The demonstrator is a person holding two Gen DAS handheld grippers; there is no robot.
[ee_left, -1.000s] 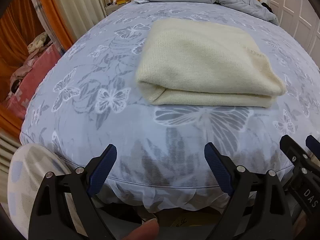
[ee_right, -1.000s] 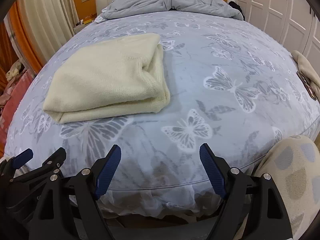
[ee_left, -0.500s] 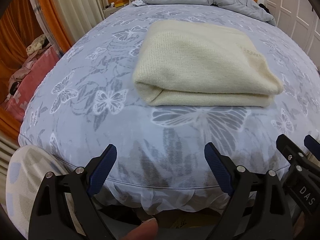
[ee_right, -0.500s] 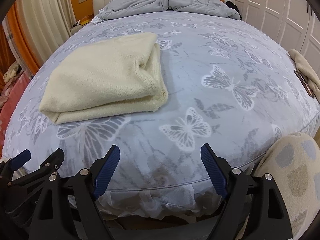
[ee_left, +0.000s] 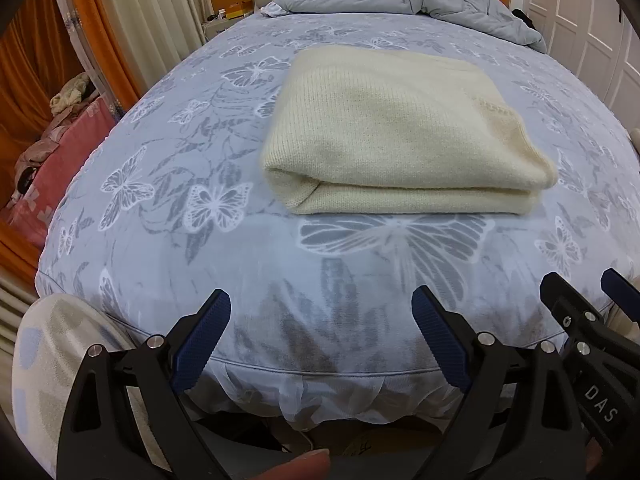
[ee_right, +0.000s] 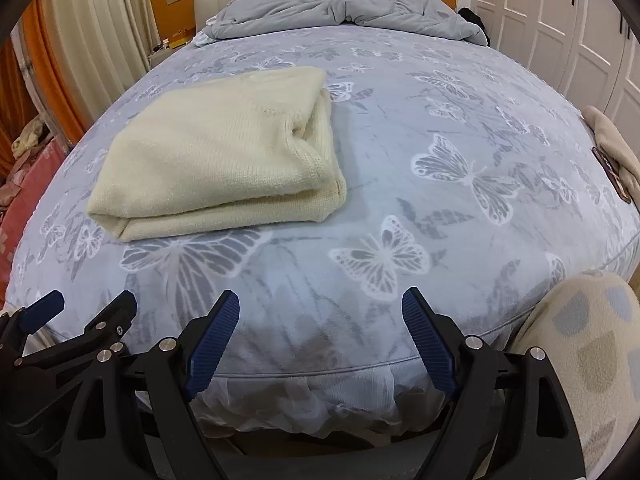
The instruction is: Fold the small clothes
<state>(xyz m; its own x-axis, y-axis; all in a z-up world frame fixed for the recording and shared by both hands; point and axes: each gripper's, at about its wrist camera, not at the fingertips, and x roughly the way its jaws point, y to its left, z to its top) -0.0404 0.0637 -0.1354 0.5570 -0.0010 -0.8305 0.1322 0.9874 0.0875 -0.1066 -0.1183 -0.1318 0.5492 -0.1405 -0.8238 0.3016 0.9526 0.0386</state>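
The sweater (ee_left: 404, 136), cream knit, lies folded into a thick rectangle on the bed (ee_left: 240, 264), a little left of the middle and well back from the near edge. Its rolled fold faces left and near; on the right side the layers gape open in a loose pocket, seen best in the right wrist view. Around it the butterfly-print sheet is bare, with a grey duvet (ee_right: 344, 8) heaped at the far end and a beige garment (ee_right: 612, 148) at the right edge.

Both tools hang off the near edge of the bed, apart from the sweater. The left gripper (ee_left: 320, 336) has its jaws wide with nothing between them; the right gripper (ee_right: 320, 332) is the same, wide and empty.

The fold looks finished. The risk, as I judge it, is in any further handling: a pinch on the top layer alone would drag it off the stack, and the gaping right side would spring open. The soft bed also gives under a push, so a slide could skew the whole bundle.
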